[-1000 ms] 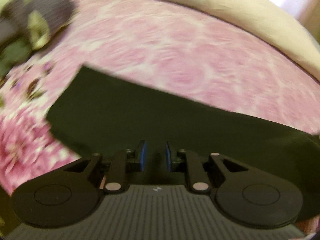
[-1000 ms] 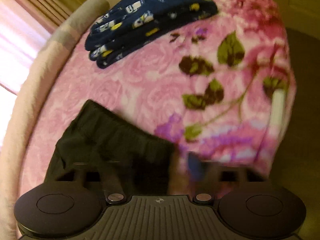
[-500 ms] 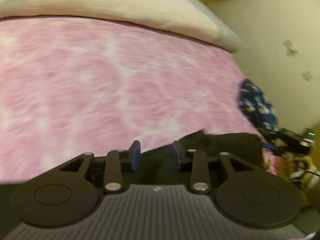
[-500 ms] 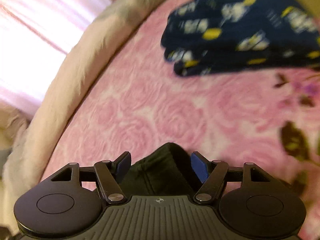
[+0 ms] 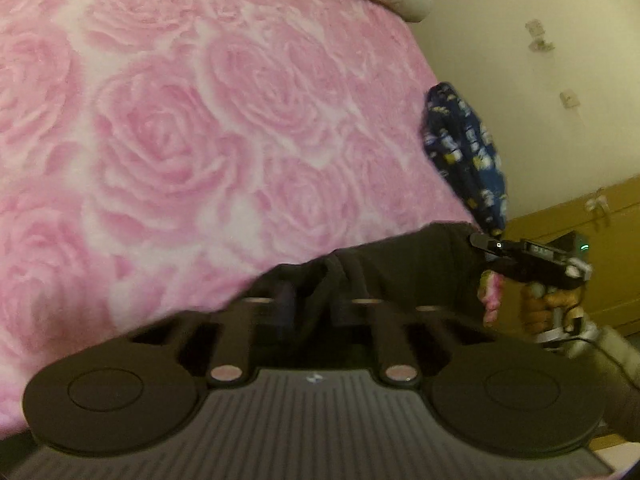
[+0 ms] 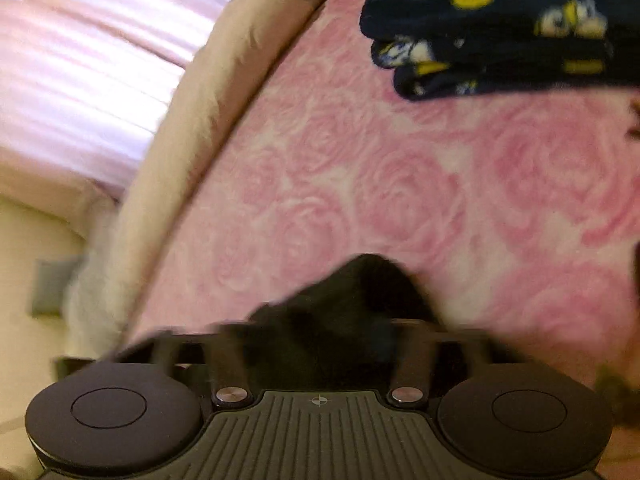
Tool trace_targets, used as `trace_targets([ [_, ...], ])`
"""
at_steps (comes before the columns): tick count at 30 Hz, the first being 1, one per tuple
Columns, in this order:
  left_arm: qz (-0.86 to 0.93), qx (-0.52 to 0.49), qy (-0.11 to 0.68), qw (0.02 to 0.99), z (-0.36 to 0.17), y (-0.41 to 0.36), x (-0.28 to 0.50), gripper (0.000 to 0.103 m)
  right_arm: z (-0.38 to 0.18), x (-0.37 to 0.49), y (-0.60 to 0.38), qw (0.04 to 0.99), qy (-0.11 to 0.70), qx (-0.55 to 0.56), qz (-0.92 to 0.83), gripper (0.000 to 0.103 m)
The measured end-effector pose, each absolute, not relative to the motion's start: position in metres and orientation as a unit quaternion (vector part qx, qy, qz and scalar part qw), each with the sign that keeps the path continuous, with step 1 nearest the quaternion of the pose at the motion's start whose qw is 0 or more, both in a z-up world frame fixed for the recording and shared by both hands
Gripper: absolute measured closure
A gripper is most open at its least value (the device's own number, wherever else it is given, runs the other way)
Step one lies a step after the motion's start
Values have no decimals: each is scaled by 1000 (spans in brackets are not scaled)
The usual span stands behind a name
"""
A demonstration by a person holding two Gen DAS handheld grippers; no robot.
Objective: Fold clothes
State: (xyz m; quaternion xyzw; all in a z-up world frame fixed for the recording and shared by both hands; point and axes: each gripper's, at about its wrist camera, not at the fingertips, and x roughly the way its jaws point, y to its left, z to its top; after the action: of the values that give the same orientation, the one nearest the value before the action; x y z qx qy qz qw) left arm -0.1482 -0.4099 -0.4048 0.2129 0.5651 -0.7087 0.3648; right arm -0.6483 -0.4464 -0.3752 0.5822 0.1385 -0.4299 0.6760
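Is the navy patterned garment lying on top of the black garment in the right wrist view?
No, the navy patterned garment lies apart from the black garment, with pink blanket between them.

No words, brand names or numbers can be read anywhere in either view. The nearest thing to a sign is a small pale emblem on the ribbed body of the left gripper (image 5: 315, 307), too blurred to make out, and a small crosshair-in-a-circle mark in the same spot on the right gripper (image 6: 320, 334) (a symbol, not lettering). The navy folded garment (image 6: 508, 24) carries a repeating white and yellow print, but it is pictorial and smeared by motion; no letters can be made out in it. A tiny green light glows on a device (image 5: 532, 260) at the right edge of the left wrist view, with no legible marking beside it.
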Motion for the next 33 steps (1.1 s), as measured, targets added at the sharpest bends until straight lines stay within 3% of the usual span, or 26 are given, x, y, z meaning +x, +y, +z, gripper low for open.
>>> trace_targets([
  [6, -705, 118, 519, 469, -396, -381, -143, 102, -366, -637, -425, 684, 171, 522, -479, 95],
  [13, -680, 164, 492, 518, -432, -396, -158, 93, -382, -621, -428, 650, 179, 503, -540, 95],
  [16, -678, 158, 486, 529, -417, -383, -138, 91, -372, -615, -436, 649, 201, 481, -554, 79],
  [18, -676, 154, 481, 537, -406, -374, -124, 90, -363, -614, -433, 636, 215, 455, -586, 46],
  [23, -671, 143, 468, 557, -379, -351, -90, 93, -334, -599, -407, 647, 204, 393, -621, 45],
  [26, -706, 193, 450, 511, -384, -339, -109, 93, -333, -576, -399, 679, 215, 369, -597, 45],
  [30, -633, 216, 472, 574, -410, -332, -94, 93, -361, -558, -409, 652, 290, 356, -604, 45],
  [33, -536, 203, 484, 661, -410, -315, -55, 97, -358, -577, -400, 636, 264, 386, -614, 45],
])
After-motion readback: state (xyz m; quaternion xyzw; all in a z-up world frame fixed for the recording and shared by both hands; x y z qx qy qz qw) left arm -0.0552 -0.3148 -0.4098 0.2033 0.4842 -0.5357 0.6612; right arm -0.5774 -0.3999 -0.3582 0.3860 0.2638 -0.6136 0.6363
